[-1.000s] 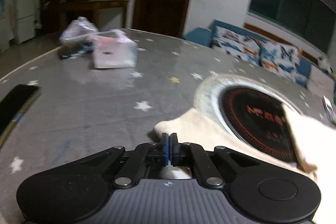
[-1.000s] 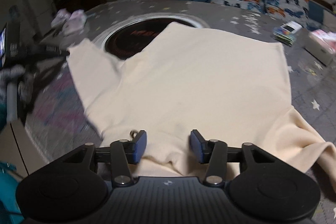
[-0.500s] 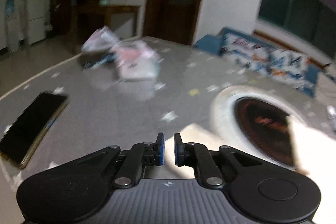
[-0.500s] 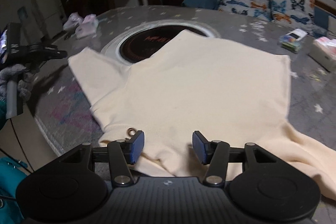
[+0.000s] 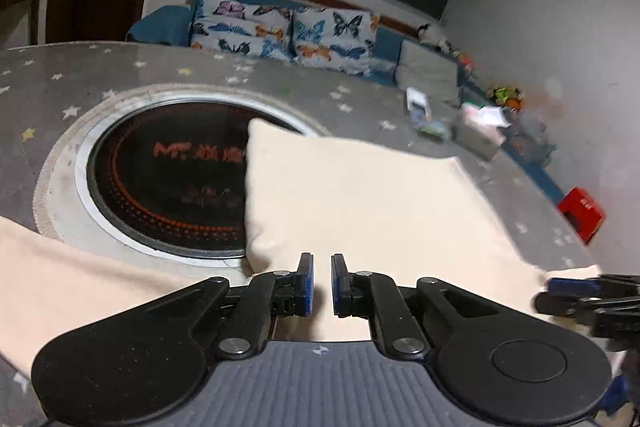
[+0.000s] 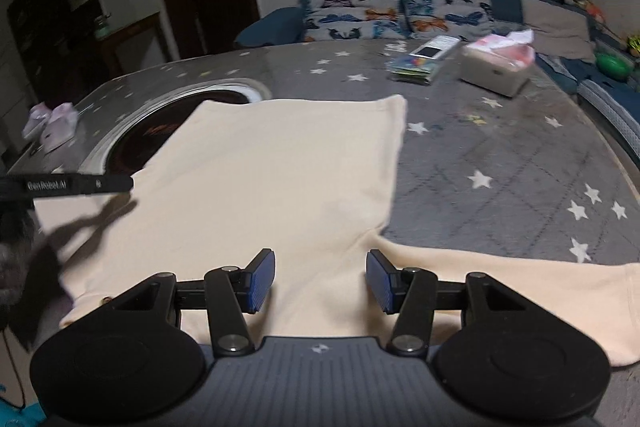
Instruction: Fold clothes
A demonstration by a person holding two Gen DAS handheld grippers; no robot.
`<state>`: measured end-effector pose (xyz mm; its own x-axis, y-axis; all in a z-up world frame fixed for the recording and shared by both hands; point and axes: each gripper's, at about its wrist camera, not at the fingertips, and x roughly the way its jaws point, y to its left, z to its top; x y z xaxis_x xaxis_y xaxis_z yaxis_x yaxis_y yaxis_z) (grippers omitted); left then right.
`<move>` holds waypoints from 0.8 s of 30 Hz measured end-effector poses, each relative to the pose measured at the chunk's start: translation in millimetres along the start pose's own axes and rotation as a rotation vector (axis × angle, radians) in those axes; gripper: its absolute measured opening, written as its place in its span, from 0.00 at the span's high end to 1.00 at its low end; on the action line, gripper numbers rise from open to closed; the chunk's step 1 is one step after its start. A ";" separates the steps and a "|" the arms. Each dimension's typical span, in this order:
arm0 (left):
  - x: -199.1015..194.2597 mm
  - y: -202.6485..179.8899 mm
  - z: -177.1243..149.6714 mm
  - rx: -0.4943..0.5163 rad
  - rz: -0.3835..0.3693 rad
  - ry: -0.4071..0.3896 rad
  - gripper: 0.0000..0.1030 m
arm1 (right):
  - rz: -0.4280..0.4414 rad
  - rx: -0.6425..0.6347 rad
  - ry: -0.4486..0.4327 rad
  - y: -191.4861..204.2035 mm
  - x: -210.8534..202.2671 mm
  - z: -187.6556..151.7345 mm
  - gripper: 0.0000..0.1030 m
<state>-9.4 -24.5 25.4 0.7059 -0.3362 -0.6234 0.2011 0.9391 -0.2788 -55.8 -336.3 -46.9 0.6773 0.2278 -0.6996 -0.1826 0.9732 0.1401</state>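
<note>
Both tools now face the cream garment point(image 6: 280, 167); left tool point(image 5: 322, 285) released it.

Grey star-patterned table cover point(image 6: 500, 155). Round black cooktop point(image 5: 168, 179) set in table centre. Tissue box point(image 6: 496, 67) and flat packets point(image 6: 420, 61) near far edge. Red box point(image 5: 582, 213) at table rim. Butterfly cushions point(image 5: 280, 31) on blue sofa point(image 6: 268, 23) behind.

Matt cream cloth garment point(image 6: 280, 163), glossy cooktop point(image 5: 168, 179)
</note>
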 end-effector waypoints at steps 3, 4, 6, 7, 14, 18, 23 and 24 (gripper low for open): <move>5.2 9.0 -3.0 -0.003 0.024 0.003 0.91 | -0.020 0.015 0.026 -9.1 0.8 -6.4 0.50; 5.2 11.3 -3.6 -0.004 0.025 -0.001 0.91 | -0.025 0.020 0.030 -12.7 -0.6 -10.2 0.50; 5.0 11.4 -4.7 -0.009 0.022 -0.001 0.91 | -0.037 0.033 0.024 -18.9 -6.5 -15.6 0.50; 5.4 10.6 -4.4 -0.006 0.025 -0.002 0.91 | -0.046 0.044 0.018 -22.0 -10.9 -17.4 0.50; 9.9 6.7 -5.8 0.023 0.032 -0.015 0.91 | -0.163 0.119 -0.028 -52.8 -42.0 -28.3 0.50; 9.6 5.9 -6.1 0.029 0.031 -0.017 0.91 | -0.318 0.193 -0.035 -88.9 -49.1 -36.5 0.52; 10.0 4.9 -7.3 0.047 0.033 -0.023 0.90 | -0.468 0.296 -0.061 -127.1 -56.1 -48.1 0.54; 9.8 4.3 -7.7 0.052 0.034 -0.025 0.90 | -0.492 0.309 -0.063 -133.9 -57.3 -50.8 0.54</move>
<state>-6.8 -24.3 12.5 0.7294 -0.3026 -0.6136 0.2114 0.9526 -0.2186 -106.3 -481.3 -61.3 0.6723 -0.2615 -0.6925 0.3746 0.9271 0.0136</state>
